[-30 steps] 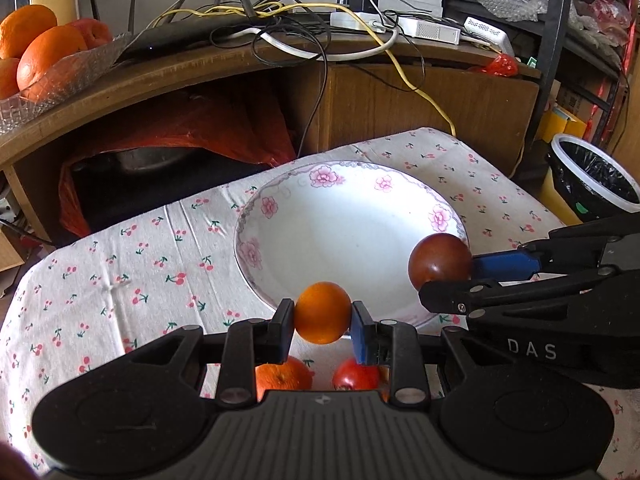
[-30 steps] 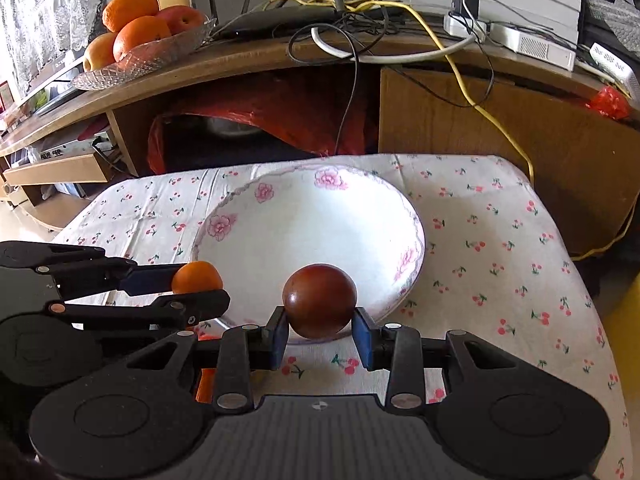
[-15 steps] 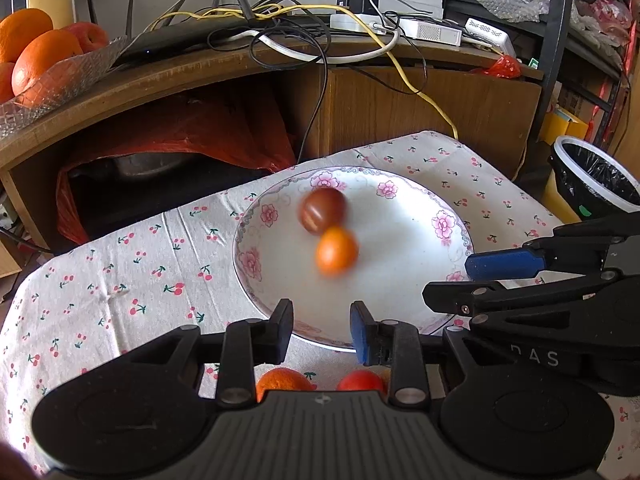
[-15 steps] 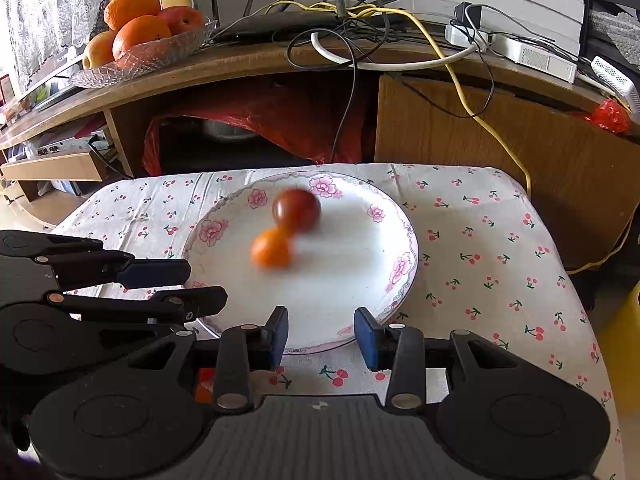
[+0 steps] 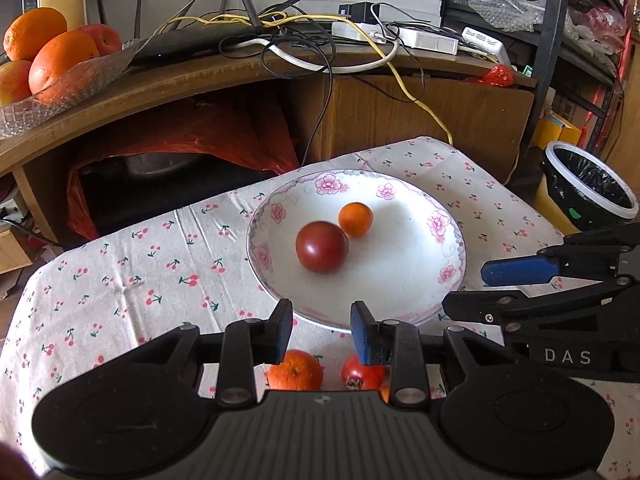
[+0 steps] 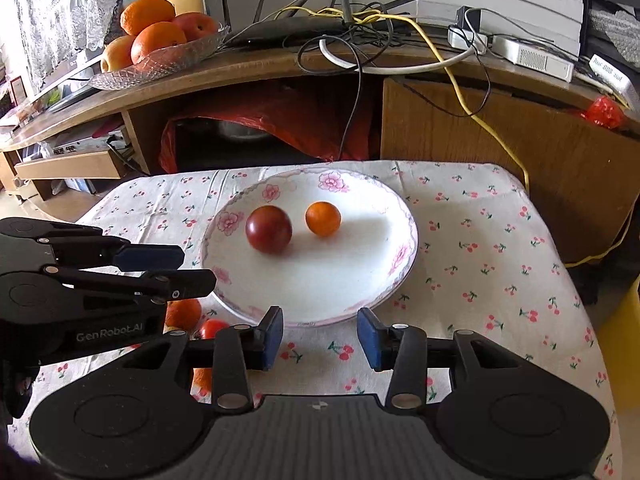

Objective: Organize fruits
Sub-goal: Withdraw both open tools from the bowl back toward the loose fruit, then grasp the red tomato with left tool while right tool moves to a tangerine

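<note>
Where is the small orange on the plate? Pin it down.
The small orange lies on the flowered plate, toward its far side; in the right wrist view it sits just right of the dark red tomato.

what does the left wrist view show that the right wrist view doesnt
Only the left wrist view shows the black bin beside the table and the right gripper side-on. Only the right wrist view shows the lace curtain and the left gripper side-on. Both show the flowered plate holding the dark red fruit and small orange, loose fruit in front of it, and both grippers open.
</note>
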Demonstrator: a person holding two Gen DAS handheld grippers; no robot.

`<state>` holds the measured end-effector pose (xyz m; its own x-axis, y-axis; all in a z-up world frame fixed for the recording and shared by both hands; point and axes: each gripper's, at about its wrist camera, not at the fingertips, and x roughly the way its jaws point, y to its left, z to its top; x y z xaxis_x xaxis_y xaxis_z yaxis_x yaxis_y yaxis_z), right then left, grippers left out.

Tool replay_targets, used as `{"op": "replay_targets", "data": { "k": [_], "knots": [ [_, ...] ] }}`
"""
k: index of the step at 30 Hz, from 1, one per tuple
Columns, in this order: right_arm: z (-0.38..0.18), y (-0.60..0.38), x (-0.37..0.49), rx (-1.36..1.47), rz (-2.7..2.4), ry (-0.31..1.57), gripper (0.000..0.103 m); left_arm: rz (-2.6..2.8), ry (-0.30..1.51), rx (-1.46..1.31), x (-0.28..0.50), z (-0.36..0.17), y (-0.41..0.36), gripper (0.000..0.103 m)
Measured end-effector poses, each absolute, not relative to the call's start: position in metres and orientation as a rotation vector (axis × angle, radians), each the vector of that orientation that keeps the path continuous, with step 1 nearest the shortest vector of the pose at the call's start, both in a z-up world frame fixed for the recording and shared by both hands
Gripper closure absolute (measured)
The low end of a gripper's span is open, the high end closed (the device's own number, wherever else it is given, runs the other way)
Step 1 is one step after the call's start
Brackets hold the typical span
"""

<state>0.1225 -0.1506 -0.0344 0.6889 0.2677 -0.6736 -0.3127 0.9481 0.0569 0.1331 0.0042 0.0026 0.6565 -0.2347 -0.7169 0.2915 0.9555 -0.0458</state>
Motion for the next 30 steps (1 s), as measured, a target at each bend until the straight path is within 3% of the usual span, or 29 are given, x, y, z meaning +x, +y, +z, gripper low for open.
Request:
{"op": "replay_targets", "data": {
  "k": [30],
  "knots": [
    [-0.056,-0.113,0.094,-0.108,0.492,0.847,0.064,-0.333,0.862,0.127,0.082,-0.01,0.049,0.062]
  ]
}}
